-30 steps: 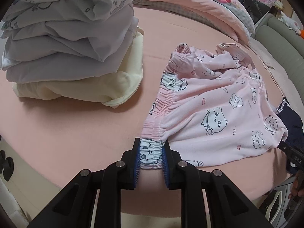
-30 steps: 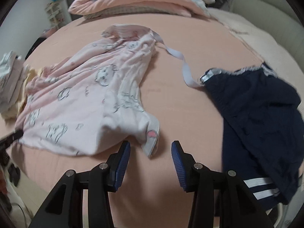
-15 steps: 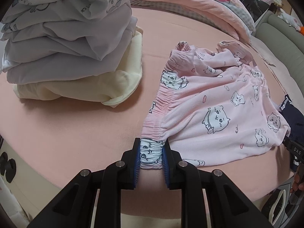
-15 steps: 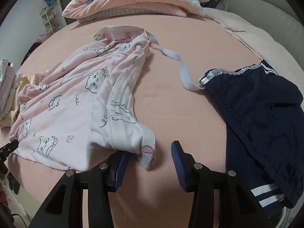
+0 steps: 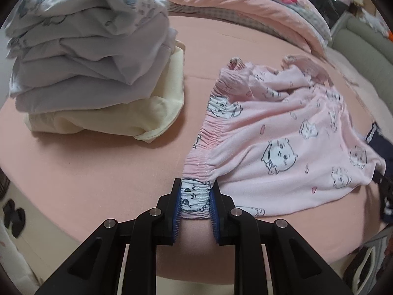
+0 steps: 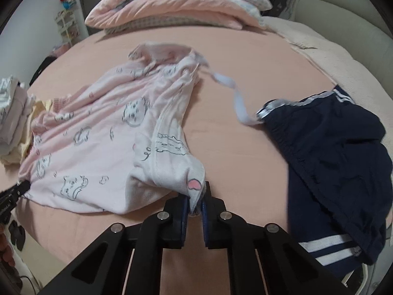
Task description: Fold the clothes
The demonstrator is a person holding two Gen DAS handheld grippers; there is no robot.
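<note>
Pink pyjama trousers of soft knit cotton, printed with outline cartoon animals, lie spread and rumpled on the bed. The ruched elastic waistband runs from 12 to 6 o'clock in the left wrist view; a pale inside-out leg hem bearing a pink heart points toward 6 o'clock in the right wrist view.

Left claw: narrowly parted, its blue ribbed pads clamped on the gathered waistband end, which fills the gap between them. Its black tip also appears at 9 o'clock in the right wrist view, touching the trousers' edge.

Right claw: jaws have just been closing and now stand almost together, pinching the thin leg hem between the blue pads.

A flat white drawstring trails, twisted, from the trousers at 12 o'clock toward navy shorts, a crinkled dark fabric with white stripes at waist and hem, lying at 3 o'clock, apart from the trousers.

At 10 o'clock in the left wrist view stands a stack of folded clothes: smooth lilac-grey layers over a cream piece at the base. A folded pink quilt, padded and part checked, lies at 12 o'clock. The bed sheet is smooth peach-pink.
</note>
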